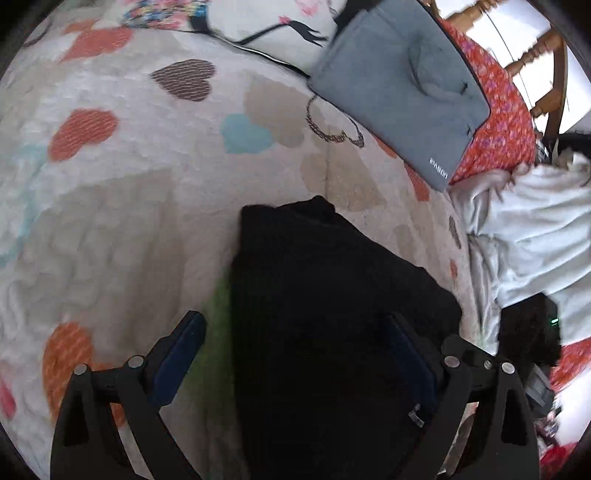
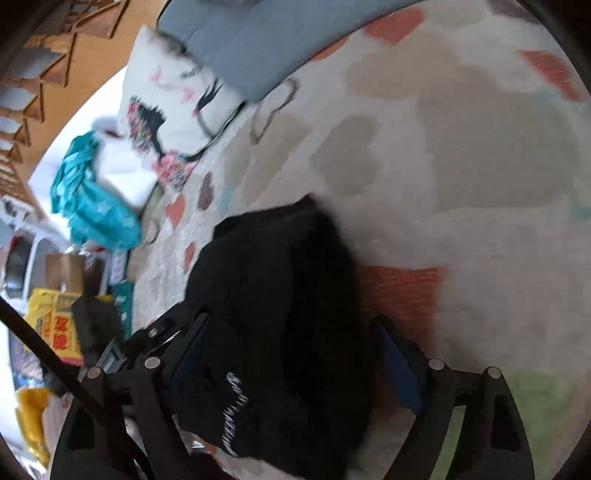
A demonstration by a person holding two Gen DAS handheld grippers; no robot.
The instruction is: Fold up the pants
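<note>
The black pants (image 1: 325,302) lie folded in a compact bundle on a heart-patterned blanket (image 1: 129,192). In the left wrist view my left gripper (image 1: 295,339) is open, its blue-padded fingers (image 1: 181,350) straddling the near end of the bundle. In the right wrist view the same pants (image 2: 280,314) show white lettering near the waistband. My right gripper (image 2: 291,354) is open too, with its fingers (image 2: 395,358) on either side of the bundle. Neither gripper pinches the cloth.
A grey laptop sleeve (image 1: 402,85) lies at the far side, beside a white printed pillow (image 1: 258,22). A rumpled white garment (image 1: 535,229) lies at the right. Teal cloth (image 2: 92,199) and yellow packets (image 2: 55,317) sit off the bed's left edge.
</note>
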